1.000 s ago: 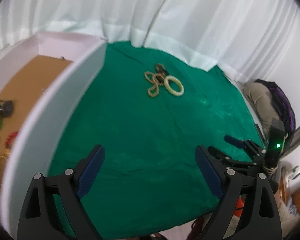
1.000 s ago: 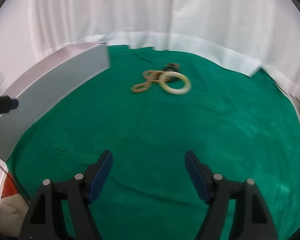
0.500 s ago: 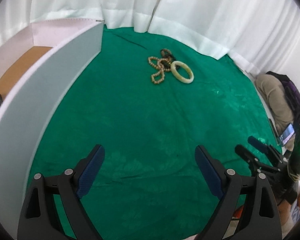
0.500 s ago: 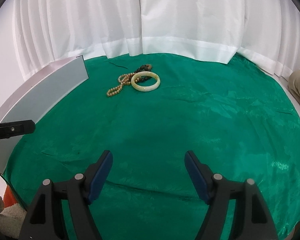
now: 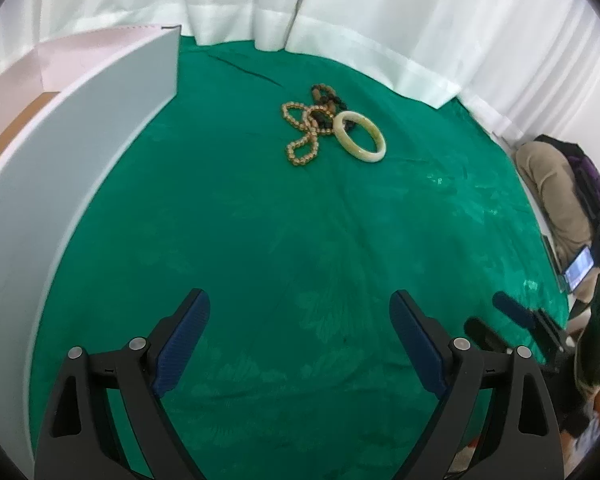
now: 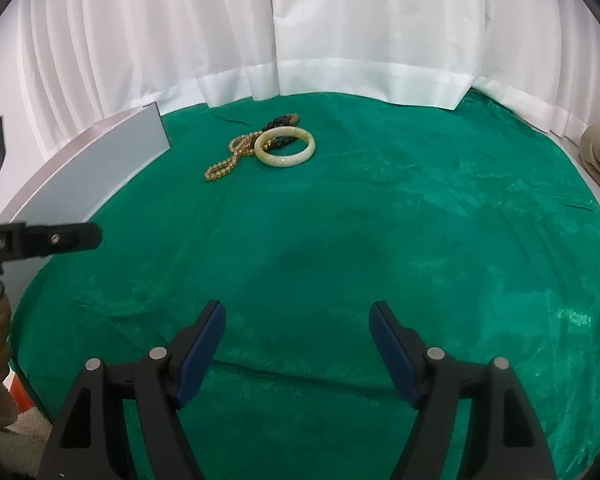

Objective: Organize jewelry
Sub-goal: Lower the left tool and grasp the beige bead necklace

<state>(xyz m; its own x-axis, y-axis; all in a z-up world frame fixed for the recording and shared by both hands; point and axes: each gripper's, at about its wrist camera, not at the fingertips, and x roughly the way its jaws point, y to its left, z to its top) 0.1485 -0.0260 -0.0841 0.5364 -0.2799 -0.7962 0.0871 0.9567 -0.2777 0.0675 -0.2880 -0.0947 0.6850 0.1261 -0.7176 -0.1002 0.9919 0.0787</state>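
Observation:
A pale bangle point(image 5: 360, 137) point(image 6: 285, 147), a tan bead string point(image 5: 303, 139) point(image 6: 230, 158) and a dark bead bracelet point(image 5: 327, 98) point(image 6: 281, 121) lie in a small heap at the far middle of the green cloth point(image 5: 284, 240). A white box point(image 5: 60, 148) point(image 6: 88, 168) with a brown floor stands at the left. My left gripper point(image 5: 300, 320) is open and empty, well short of the heap. My right gripper point(image 6: 296, 324) is open and empty too, also near the front. The right gripper shows at the left wrist view's right edge point(image 5: 496, 322).
White curtains point(image 6: 300, 32) close the back and sides. A seated person's leg point(image 5: 556, 196) and a phone point(image 5: 578, 268) are past the table's right edge. The left gripper's finger point(image 6: 40, 240) juts in from the left of the right wrist view.
Both views have swung up and away from the box, so its inside with jewelry is out of the left view. The heap now sits nearer the centre of each view. Both grippers stay open.

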